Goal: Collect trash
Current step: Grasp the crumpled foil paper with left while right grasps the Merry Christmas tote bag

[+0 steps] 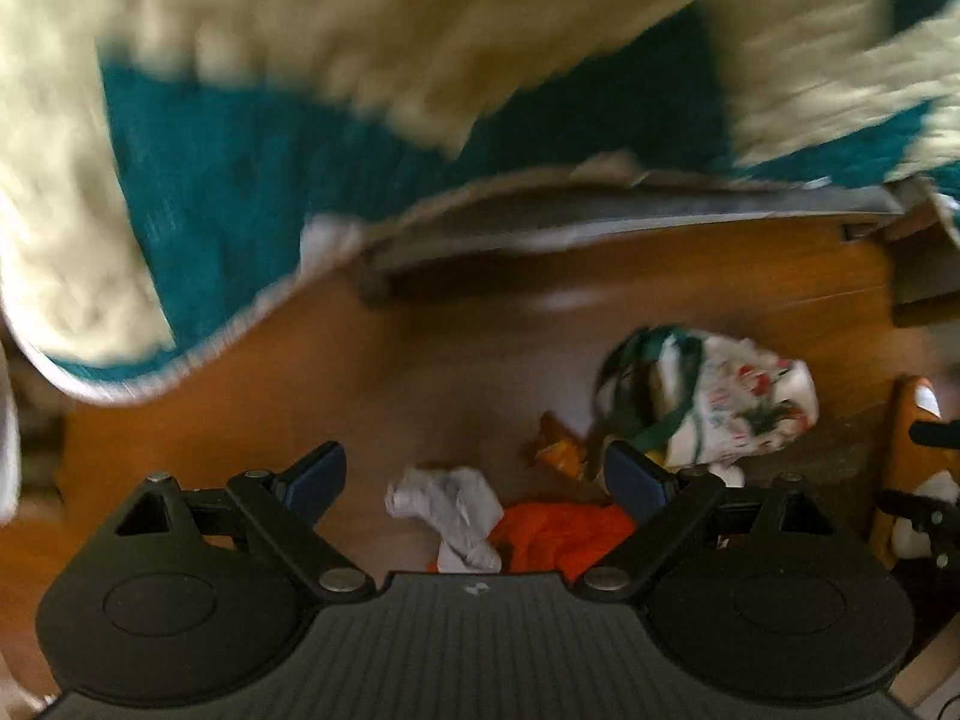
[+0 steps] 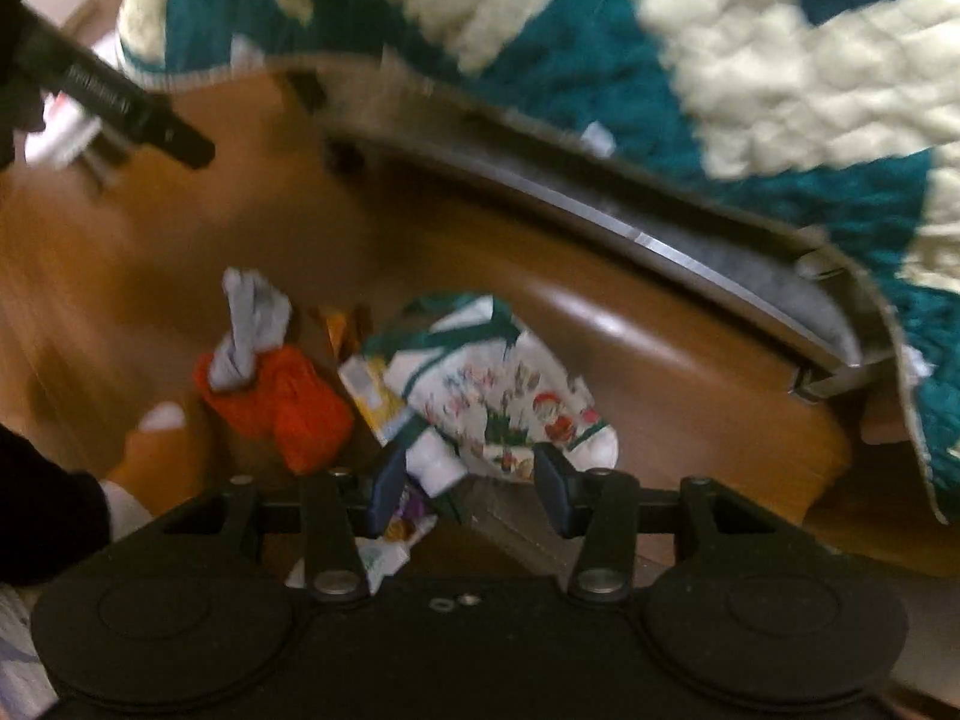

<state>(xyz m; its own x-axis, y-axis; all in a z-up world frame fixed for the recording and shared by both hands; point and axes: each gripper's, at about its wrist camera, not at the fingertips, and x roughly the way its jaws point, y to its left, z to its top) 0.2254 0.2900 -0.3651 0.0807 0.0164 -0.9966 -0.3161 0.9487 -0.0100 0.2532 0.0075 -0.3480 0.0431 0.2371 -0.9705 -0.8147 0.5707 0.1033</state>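
Note:
A heap of litter lies on the wooden floor beside a bed. In the left wrist view my left gripper (image 1: 477, 480) hangs open above a crumpled grey-white paper (image 1: 447, 507) and an orange cloth (image 1: 558, 531). A white printed bag with green handles (image 1: 720, 402) lies to the right, an orange wrapper (image 1: 561, 450) beside it. In the right wrist view my right gripper (image 2: 465, 492) stands open over the printed bag (image 2: 510, 402), with a small white bottle (image 2: 435, 465) just inside its left finger. The grey paper (image 2: 252, 324), the orange cloth (image 2: 282, 408) and a yellow packet (image 2: 372, 396) lie left of it.
A teal and cream quilt (image 1: 300, 138) hangs over the bed's metal frame rail (image 2: 660, 240) above the heap. A black pole (image 2: 114, 99) crosses the upper left of the right wrist view. A dark sleeve (image 2: 42, 522) and a slippered foot (image 2: 162, 444) are at the left.

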